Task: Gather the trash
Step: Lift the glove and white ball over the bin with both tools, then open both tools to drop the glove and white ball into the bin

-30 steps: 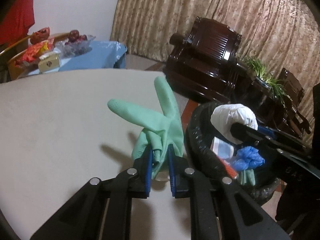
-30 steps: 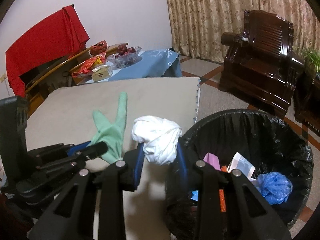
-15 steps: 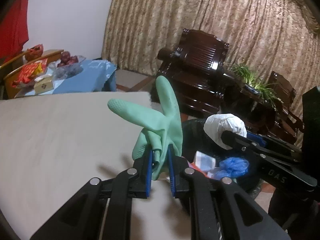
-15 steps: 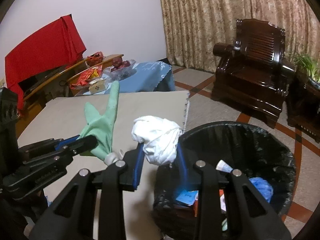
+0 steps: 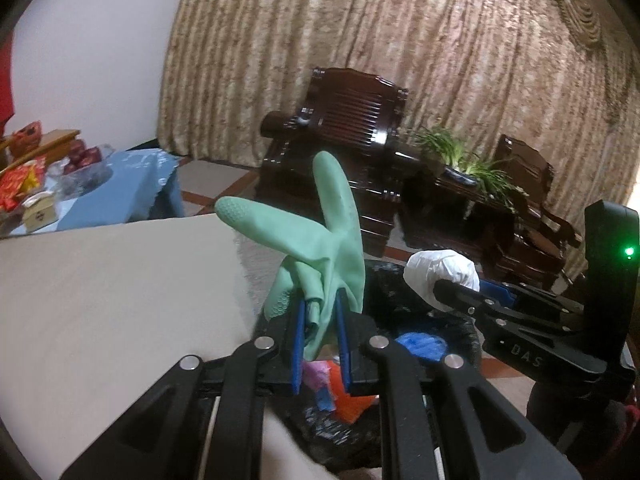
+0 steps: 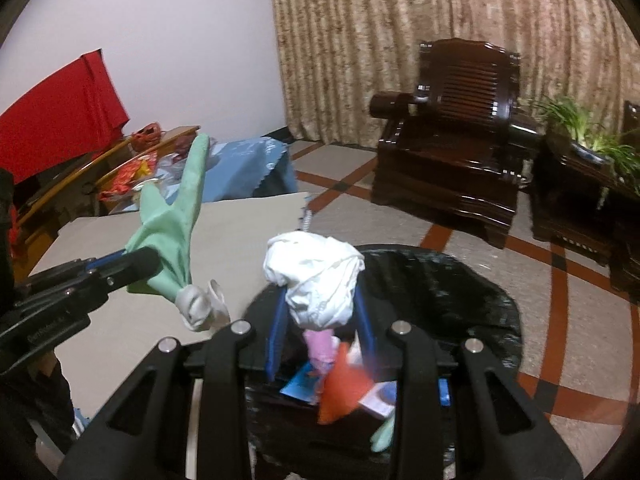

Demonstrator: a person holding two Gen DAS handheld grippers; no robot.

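My left gripper [image 5: 320, 312] is shut on a green rubber glove [image 5: 320, 248], held up at the near rim of the black-lined trash bin [image 5: 400, 280]. The glove also shows in the right wrist view [image 6: 172, 232], with a white cuff hanging below. My right gripper [image 6: 320, 312] is shut on a crumpled white wad [image 6: 316, 280] and holds it over the bin [image 6: 460, 288]. The wad shows in the left wrist view [image 5: 440, 276]. The bin holds blue, pink, orange and white trash [image 6: 344, 380].
A beige mat-covered table [image 5: 100, 300] lies left of the bin. A blue-clothed table with snacks and fruit [image 5: 100, 184] stands behind it. Dark wooden armchairs [image 6: 448, 140] and a potted plant [image 5: 472, 160] stand by the curtain. A red cloth [image 6: 52, 120] hangs at left.
Both grippers have risen and moved toward the bin, each still holding its item. The glove has left the table and now hangs at the bin's rim.
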